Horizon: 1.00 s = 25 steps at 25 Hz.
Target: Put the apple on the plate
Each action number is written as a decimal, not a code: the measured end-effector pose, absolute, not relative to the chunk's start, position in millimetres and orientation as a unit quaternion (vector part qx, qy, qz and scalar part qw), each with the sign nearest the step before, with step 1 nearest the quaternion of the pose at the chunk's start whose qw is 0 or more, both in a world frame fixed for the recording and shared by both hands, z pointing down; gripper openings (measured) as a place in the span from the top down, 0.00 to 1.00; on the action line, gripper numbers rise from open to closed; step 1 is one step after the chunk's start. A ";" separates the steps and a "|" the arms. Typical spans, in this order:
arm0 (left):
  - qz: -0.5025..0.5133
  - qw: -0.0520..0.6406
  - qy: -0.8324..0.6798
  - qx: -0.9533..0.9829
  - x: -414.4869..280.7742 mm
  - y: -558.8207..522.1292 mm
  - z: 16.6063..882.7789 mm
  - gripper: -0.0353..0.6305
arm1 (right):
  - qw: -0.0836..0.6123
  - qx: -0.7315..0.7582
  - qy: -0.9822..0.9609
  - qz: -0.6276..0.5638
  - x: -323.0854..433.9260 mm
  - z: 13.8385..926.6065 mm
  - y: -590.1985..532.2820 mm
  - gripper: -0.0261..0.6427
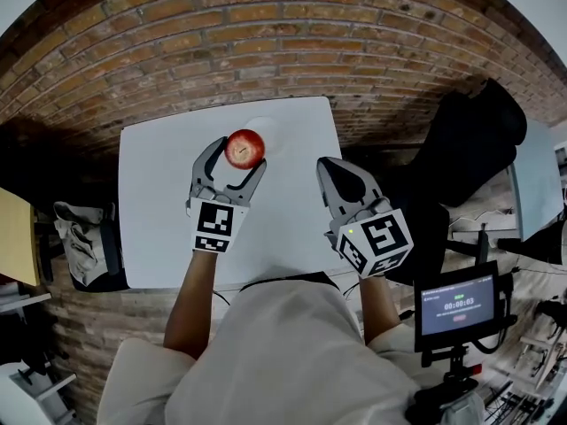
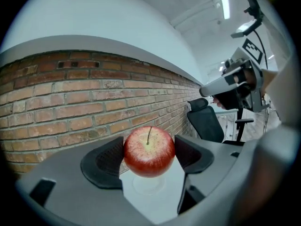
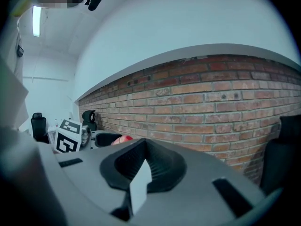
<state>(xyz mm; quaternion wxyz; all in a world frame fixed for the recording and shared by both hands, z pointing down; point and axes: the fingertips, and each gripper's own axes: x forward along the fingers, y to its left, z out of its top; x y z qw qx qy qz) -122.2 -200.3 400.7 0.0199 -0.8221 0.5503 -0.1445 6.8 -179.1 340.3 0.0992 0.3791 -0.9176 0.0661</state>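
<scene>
1. The apple (image 1: 245, 148) is gripped by the left tool (image 1: 237, 162), one ribbed pad pressed to each flank. It is carried stem up, clear of the white worktop (image 1: 159, 228).
2. The right tool (image 1: 330, 171) is clenched on nothing. Its pads are seen meeting in its own view, with only a sliver of worktop showing under them. It is held over the worktop's right part, well apart from the apple.
3. The plate (image 2: 141, 188) is seen as a faint pale disc on the far part of the worktop, white on white. In the left gripper view it lies directly below and a little beyond the apple. How high the apple is held above it cannot be told.
4. Step in hand, as judged: the carry is nearly done, and lowering and release remain.
5. To do it well, the apple should be brought down straight over the plate's middle, stem kept upward, until its base is borne by the plate. Only then should the pads be parted, and slowly.
6. A round fruit can be expected to roll if it is dropped or set on the rim, so a release from height is to be avoided.
7. The tool should then be drawn back along its own line, so that the apple is not nudged.
8. Containers: only the plate is noted, and nothing is seen lying on it.
</scene>
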 end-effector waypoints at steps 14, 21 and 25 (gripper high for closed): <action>-0.193 -0.014 0.539 -0.820 -130.2 -267.5 470.5 0.43 | 0.121 0.393 -0.906 0.101 12.5 377.8 -220.2 0.96; -0.218 -0.031 0.521 -0.825 -125.3 -301.3 515.6 0.43 | 0.134 0.396 -0.901 0.118 14.9 400.8 -233.4 0.96; -0.229 -0.043 0.514 -0.825 -125.2 -315.9 537.5 0.43 | 0.140 0.397 -0.898 0.126 15.1 408.7 -238.7 0.96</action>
